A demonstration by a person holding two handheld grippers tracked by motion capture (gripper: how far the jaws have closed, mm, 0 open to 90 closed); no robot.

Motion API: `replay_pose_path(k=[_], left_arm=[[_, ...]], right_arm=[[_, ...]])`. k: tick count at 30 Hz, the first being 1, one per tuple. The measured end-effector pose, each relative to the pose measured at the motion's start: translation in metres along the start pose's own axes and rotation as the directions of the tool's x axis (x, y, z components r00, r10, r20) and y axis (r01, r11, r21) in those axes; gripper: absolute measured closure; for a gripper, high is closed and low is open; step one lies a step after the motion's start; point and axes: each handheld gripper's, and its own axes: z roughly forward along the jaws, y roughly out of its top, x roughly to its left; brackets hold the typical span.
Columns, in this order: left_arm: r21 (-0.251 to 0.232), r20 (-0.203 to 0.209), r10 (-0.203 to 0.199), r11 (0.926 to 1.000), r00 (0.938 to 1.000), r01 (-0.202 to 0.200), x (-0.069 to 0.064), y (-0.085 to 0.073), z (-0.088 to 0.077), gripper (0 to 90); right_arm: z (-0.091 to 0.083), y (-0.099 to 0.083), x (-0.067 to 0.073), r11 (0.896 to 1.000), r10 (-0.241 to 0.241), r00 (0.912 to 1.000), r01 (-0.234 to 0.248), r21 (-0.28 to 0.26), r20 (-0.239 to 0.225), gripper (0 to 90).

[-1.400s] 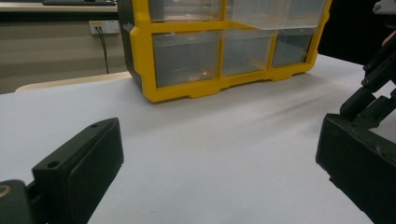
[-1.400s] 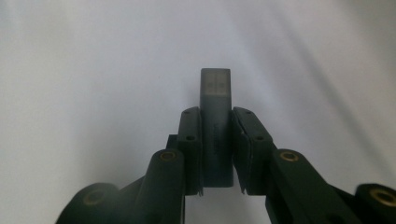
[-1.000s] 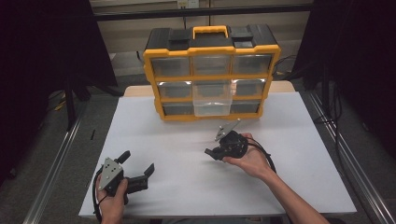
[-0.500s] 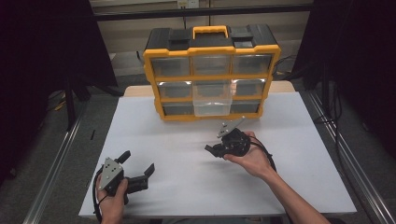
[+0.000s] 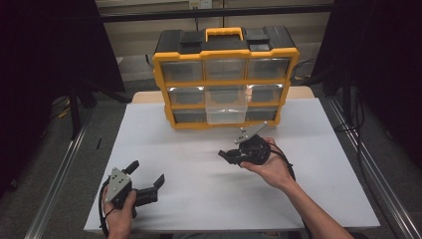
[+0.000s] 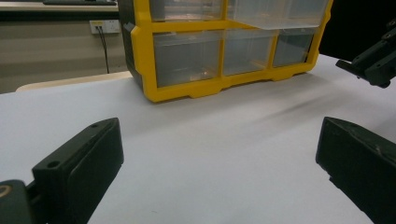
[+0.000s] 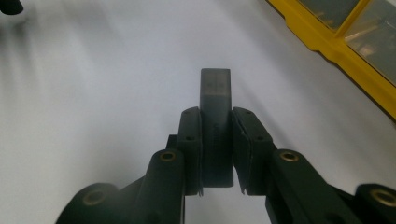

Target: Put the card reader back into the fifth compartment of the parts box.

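Observation:
A person's right hand holds my right gripper [image 5: 225, 155] just in front of the yellow organizer [image 5: 226, 79], jaws pointing left. In the right gripper view the right gripper [image 7: 216, 116] is shut on a small dark grey block [image 7: 215, 93], which sticks out past the pads above the white table. My left gripper [image 5: 147, 173] rests at the table's front left in the other hand, its jaws wide open with nothing between them [image 6: 219, 154]. The right gripper [image 6: 373, 60] also shows at the right edge of the left gripper view.
The organizer has three rows of clear drawers; the middle drawer [image 5: 226, 112] of the middle row is pulled out toward me. The white table [image 5: 199, 199] stretches between the two hands. Dark curtains and metal rails flank the table.
The right gripper has shifted slightly toward the organizer, and its grey plate has tipped up a little. The left gripper has stayed put.

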Motion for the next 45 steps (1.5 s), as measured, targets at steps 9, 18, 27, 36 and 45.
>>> replay_pose_path(k=[9, 18, 27, 36, 45], left_arm=[[0.0, 0.0, -0.002, 1.0, 1.0, 0.002, 0.0, 0.0, 0.001, 1.1], [-0.002, -0.003, 0.006, 1.0, 1.0, -0.006, 0.0, -0.001, 0.001, 1.2], [0.002, -0.001, 0.001, 1.0, 1.0, -0.001, -0.001, -0.001, 0.002, 1.2], [-0.011, -0.005, -0.012, 0.9999, 0.9999, 0.012, 0.0, -0.001, 0.001, 1.2], [-0.01, -0.006, 0.001, 0.9999, 1.0, -0.001, 0.001, -0.001, 0.0, 1.2]], right_arm=[[-0.007, 0.003, -0.002, 0.999, 0.007, 1.0, -0.007, -0.031, -0.003, 74.1], [-0.017, 0.008, -0.002, 0.998, 0.002, 1.0, -0.002, -0.063, -0.001, 74.1], [-0.021, 0.013, -0.002, 0.996, 0.0, 1.0, 0.0, -0.089, 0.001, 74.1], [-0.03, 0.022, -0.003, 0.992, -0.006, 1.0, 0.006, -0.123, 0.006, 74.1], [-0.032, 0.03, -0.005, 0.99, -0.011, 0.9998, 0.013, -0.139, 0.014, 74.1]])
